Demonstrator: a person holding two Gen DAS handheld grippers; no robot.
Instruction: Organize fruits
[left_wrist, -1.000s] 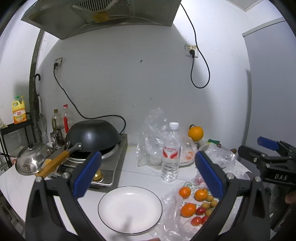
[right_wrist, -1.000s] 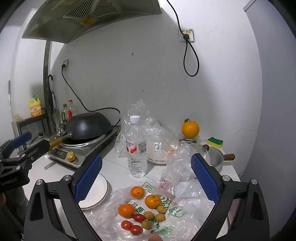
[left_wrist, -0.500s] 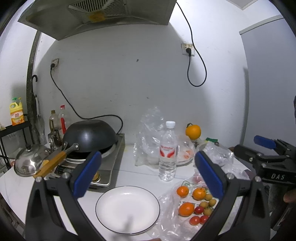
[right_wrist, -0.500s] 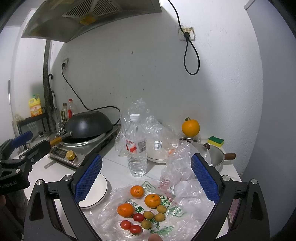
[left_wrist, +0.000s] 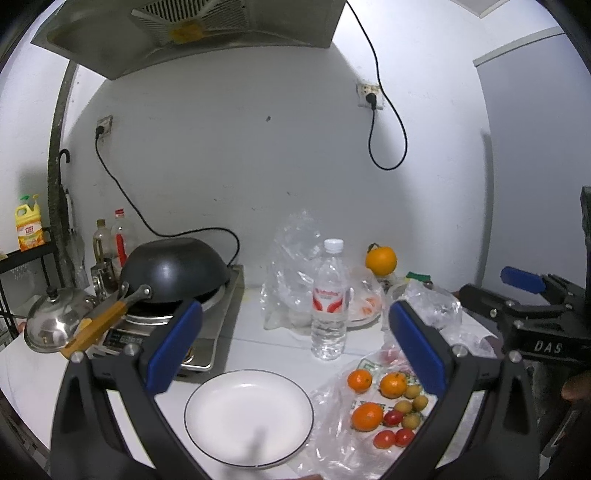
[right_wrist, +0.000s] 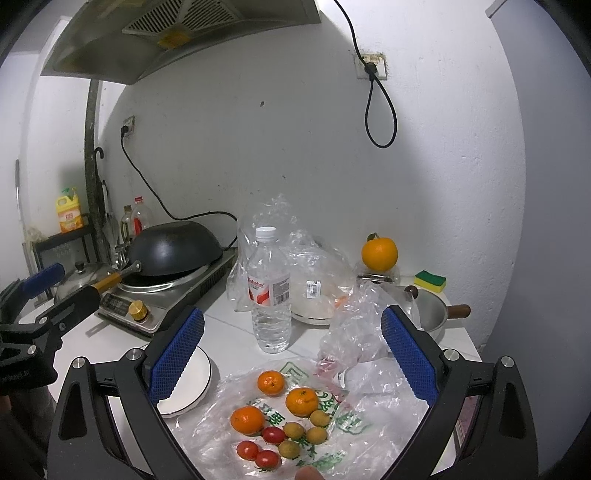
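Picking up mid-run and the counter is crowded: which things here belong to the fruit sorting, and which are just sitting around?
For the job:
- mandarins, cherry tomatoes, small yellow-brown fruits on the plastic bag
- white plate, bare
- left gripper, right gripper, both open

Lying about:
- water bottle
- wok
- sponge
- large orange, possibly part of the job

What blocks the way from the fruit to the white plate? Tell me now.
Nothing visible does. The fruit lies loose on an opened plastic bag, and the plate sits bare right beside it on the counter. The water bottle stands behind both, off that path.
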